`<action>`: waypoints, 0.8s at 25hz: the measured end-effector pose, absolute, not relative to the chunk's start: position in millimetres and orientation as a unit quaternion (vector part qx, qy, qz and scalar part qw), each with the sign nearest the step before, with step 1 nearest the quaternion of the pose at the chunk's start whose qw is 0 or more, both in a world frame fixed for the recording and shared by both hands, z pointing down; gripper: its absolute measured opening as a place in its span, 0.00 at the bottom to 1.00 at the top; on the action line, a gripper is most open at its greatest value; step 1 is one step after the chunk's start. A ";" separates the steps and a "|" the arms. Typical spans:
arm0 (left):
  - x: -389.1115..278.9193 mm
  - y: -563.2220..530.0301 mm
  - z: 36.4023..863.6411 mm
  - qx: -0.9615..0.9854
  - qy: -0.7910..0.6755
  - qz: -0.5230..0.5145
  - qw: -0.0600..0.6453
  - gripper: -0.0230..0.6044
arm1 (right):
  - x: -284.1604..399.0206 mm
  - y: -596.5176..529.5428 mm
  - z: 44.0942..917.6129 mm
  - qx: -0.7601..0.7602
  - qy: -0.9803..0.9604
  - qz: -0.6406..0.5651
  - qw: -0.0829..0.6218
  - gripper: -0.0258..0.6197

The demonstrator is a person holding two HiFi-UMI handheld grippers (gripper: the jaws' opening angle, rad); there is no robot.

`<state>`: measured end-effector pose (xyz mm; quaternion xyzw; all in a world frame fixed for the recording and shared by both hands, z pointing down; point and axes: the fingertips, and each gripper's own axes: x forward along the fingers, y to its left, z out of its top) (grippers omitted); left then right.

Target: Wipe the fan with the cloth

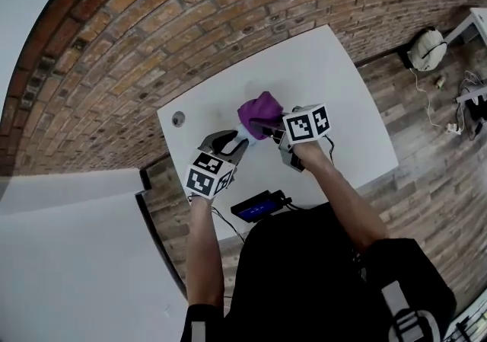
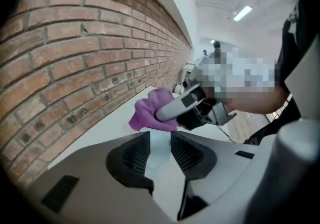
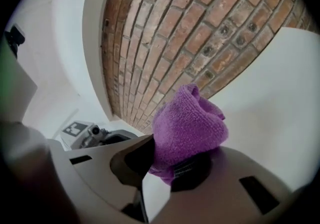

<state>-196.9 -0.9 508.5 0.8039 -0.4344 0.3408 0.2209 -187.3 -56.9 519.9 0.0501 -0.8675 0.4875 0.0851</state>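
Observation:
My right gripper [image 1: 264, 132] [image 3: 167, 160] is shut on a bunched purple cloth [image 1: 261, 112] [image 3: 187, 125], which bulges out past its jaws. My left gripper [image 1: 232, 142] [image 2: 160, 143] grips a small pale fan [image 1: 243, 135] [image 2: 159, 149] by its slim white handle, which sits between the two black pads. The cloth [image 2: 150, 108] lies against the fan's top and hides it. Both grippers meet above the middle of the white table [image 1: 342, 104]. In the left gripper view the right gripper [image 2: 185, 106] reaches in from the right.
A brick wall [image 1: 190, 20] runs along the table's far edge. A round hole [image 1: 178, 118] sits near the table's far left corner. A black device with a blue screen [image 1: 257, 206] lies at the near edge. A white round object [image 1: 426, 49] and cables are on the wooden floor.

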 end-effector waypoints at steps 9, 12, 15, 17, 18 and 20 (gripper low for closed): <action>-199.0 4.6 509.8 0.785 -0.429 0.384 0.230 0.26 | -179.9 -28.0 640.9 0.101 -0.814 0.537 0.198 0.15; -202.5 4.2 502.0 0.775 -0.443 0.398 0.212 0.17 | -162.9 -32.4 635.2 0.128 -0.823 0.510 0.215 0.15; -205.1 -2.6 501.2 0.766 -0.441 0.422 0.202 0.15 | -166.7 -55.6 552.0 0.106 -0.871 0.468 0.107 0.14; -203.2 -3.2 507.8 0.765 -0.428 0.430 0.214 0.15 | -179.6 -56.8 495.1 0.056 -0.897 0.435 0.061 0.14; -201.9 -2.4 509.5 0.766 -0.425 0.429 0.220 0.14 | -188.2 -50.7 478.9 0.028 -0.904 0.422 0.064 0.15; -199.8 0.4 510.1 0.765 -0.423 0.429 0.227 0.11 | -204.1 -34.6 477.3 -0.003 -0.909 0.399 0.115 0.15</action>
